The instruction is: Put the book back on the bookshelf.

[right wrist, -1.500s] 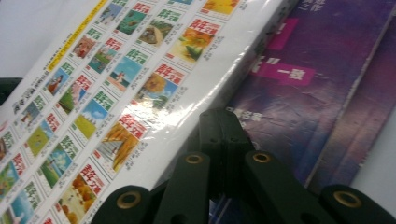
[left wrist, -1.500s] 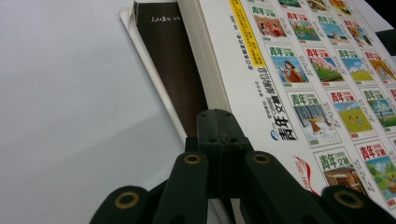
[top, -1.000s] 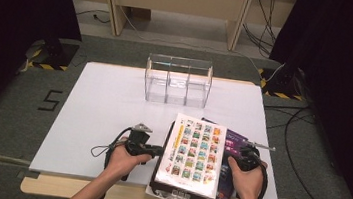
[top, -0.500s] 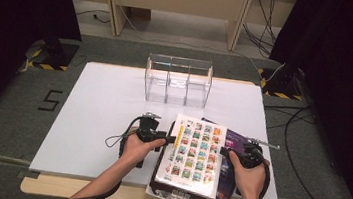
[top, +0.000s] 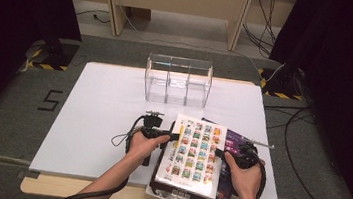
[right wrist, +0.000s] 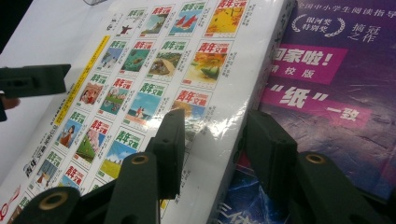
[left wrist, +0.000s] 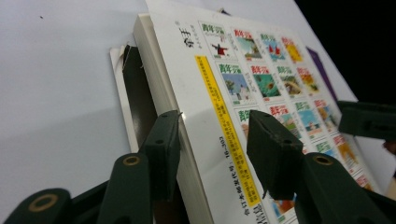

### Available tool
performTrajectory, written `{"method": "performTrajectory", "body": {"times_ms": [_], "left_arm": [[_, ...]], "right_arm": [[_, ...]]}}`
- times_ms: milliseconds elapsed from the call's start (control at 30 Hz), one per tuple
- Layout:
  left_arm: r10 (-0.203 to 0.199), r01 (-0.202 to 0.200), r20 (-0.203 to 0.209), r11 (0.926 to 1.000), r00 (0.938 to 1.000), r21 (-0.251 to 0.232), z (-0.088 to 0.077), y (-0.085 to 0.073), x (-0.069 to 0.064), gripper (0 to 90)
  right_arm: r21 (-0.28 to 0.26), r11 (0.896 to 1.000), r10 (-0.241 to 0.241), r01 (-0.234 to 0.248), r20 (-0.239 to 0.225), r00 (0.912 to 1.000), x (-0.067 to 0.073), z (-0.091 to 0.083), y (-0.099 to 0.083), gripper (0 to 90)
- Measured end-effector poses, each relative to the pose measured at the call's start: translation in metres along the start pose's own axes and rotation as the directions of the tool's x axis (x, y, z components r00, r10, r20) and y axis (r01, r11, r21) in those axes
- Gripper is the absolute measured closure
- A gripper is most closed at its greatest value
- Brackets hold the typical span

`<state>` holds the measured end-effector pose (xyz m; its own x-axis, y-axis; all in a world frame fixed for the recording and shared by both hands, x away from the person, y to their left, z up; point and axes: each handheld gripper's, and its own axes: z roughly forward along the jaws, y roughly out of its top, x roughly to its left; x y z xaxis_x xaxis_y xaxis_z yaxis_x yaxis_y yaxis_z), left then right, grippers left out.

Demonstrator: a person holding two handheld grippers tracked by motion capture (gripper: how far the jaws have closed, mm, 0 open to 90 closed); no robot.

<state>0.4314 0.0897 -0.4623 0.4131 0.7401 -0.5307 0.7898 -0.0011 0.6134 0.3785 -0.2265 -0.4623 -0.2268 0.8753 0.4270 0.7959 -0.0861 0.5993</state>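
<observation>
Jaws of the left gripper stood apart astride the white magazine's spine edge, having just closed slightly. Right gripper jaws, just widened, straddled its opposite edge above the purple book, all on the desk.

The top book has a white cover with a grid of colourful pictures and 1 yellow stripe. The book under it is purple with pink banners.
</observation>
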Motion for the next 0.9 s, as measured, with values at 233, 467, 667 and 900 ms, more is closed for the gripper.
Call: {"method": "performTrajectory", "body": {"times_ms": [233, 467, 667, 900], "left_arm": [[-0.090, 0.096, 0.103, 0.9935, 0.9906, -0.060, -0.009, 0.005, -0.003, 62.1], [-0.136, 0.134, 0.134, 0.9907, 0.9817, 0.022, 0.016, -0.003, -0.009, 60.4], [-0.056, 0.050, 0.150, 0.9979, 0.9871, 0.040, 0.023, -0.006, -0.013, 68.5], [0.062, -0.058, 0.238, 0.9981, 0.9692, -0.023, 0.015, -0.007, -0.014, 83.1]], "right_arm": [[-0.016, 1.000, 0.015, -0.015, -0.003, 0.9999, -0.001, 0.001, -0.003, 56.5], [-0.014, 1.000, 0.012, -0.012, -0.008, 0.9999, -0.001, 0.002, -0.002, 56.2], [-0.009, 1.000, 0.018, -0.018, -0.016, 0.9997, -0.002, 0.003, -0.001, 54.7], [-0.002, 1.000, 0.027, -0.027, -0.057, 0.9980, -0.014, 0.006, 0.011, 49.7]]}}
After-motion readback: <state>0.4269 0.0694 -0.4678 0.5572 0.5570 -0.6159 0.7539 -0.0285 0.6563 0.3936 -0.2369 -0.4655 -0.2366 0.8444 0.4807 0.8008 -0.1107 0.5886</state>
